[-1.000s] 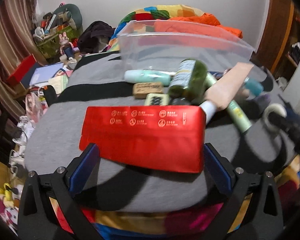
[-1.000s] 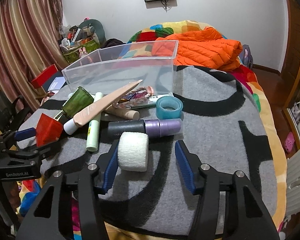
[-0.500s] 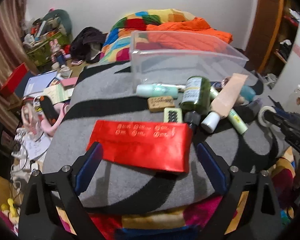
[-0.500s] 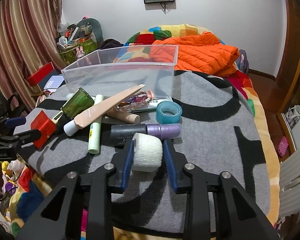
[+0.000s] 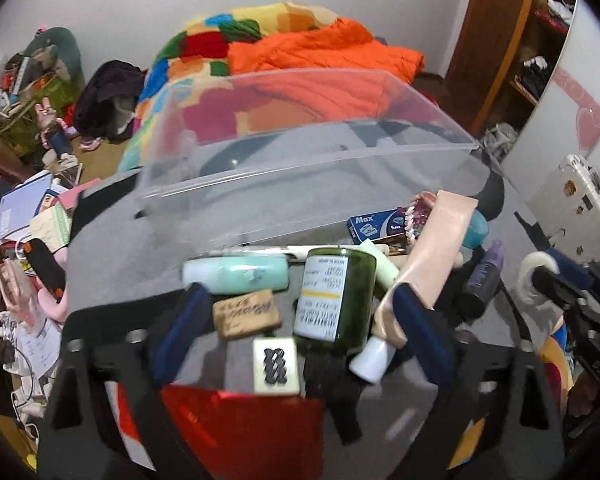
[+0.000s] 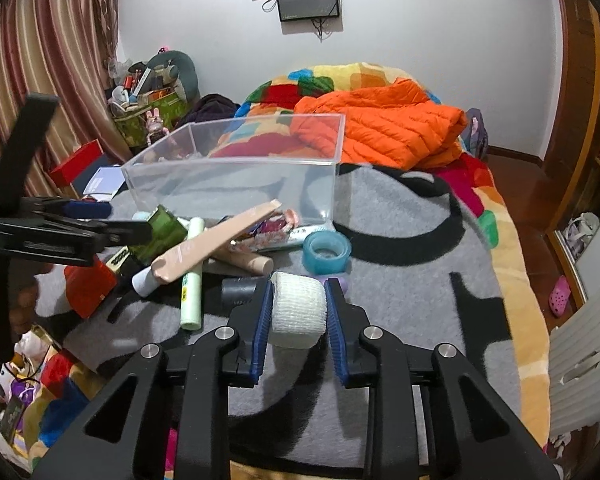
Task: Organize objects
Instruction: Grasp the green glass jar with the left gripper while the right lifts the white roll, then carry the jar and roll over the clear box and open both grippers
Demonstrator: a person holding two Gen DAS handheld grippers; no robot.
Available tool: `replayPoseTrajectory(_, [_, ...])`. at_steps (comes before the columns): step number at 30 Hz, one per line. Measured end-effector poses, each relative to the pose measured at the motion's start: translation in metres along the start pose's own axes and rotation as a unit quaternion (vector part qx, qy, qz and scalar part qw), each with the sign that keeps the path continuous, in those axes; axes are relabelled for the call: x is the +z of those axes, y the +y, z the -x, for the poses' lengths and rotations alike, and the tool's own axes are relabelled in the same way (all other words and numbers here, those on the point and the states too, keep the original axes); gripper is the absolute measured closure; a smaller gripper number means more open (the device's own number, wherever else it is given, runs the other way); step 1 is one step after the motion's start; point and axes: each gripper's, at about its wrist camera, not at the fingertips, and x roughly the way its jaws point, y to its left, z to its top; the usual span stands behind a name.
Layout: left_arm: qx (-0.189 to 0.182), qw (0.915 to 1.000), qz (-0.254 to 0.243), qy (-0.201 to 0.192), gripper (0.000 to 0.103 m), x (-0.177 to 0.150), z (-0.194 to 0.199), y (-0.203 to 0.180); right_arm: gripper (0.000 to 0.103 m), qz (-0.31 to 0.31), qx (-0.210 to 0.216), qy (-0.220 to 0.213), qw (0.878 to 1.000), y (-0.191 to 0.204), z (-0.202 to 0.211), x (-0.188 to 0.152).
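My right gripper (image 6: pixel 300 286) is shut on a white gauze roll (image 6: pixel 298 314) just above the grey blanket (image 6: pixel 400 280). A clear plastic bin (image 6: pixel 236 184) stands behind a pile of toiletries. My left gripper (image 5: pixel 299 294) hovers over that pile with its jaws closing. A cork block (image 5: pixel 246 312), a green bottle (image 5: pixel 332 296) and a mahjong tile (image 5: pixel 276 366) lie between its fingers, and neither pad presses on them. The red packet (image 5: pixel 240 428) lies under the gripper body. A peach tube (image 6: pixel 216 240), a teal tape roll (image 6: pixel 326 250) and a pale green tube (image 6: pixel 192 280) lie nearby.
An orange jacket (image 6: pixel 384 128) and a patchwork quilt (image 6: pixel 300 88) lie behind the bin. Boxes, papers and bags crowd the floor on the left (image 5: pixel 32 216). The bed's edge drops off on the right (image 6: pixel 512 280), with a wooden wardrobe (image 6: pixel 580 100) beyond.
My left gripper moved forward past the red packet to the pile, and its jaws narrowed. My right gripper closed on the gauze roll and holds it.
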Motion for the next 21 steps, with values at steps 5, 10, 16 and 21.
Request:
replayPoseTrajectory(5, [-0.034, 0.9989, -0.007, 0.031, 0.051, 0.005, -0.022, -0.003, 0.079, -0.003, 0.0, -0.004, 1.0, -0.005, -0.002, 0.006])
replayPoseTrajectory(10, [-0.035, 0.9986, -0.02, 0.033, 0.061, 0.003, -0.029, -0.008, 0.079, -0.002, 0.005, -0.004, 1.0, -0.004, -0.009, 0.014])
replayPoseTrajectory(16, [-0.034, 0.9994, -0.003, -0.01, 0.061, 0.007, 0.0, 0.005, 0.079, 0.016, 0.01, -0.019, 1.0, 0.003, -0.011, 0.033])
replayPoseTrajectory(21, [-0.038, 0.998, 0.023, -0.046, 0.061, 0.018, 0.024, 0.02, 0.079, 0.033, 0.011, -0.045, 0.998, 0.012, -0.012, 0.059])
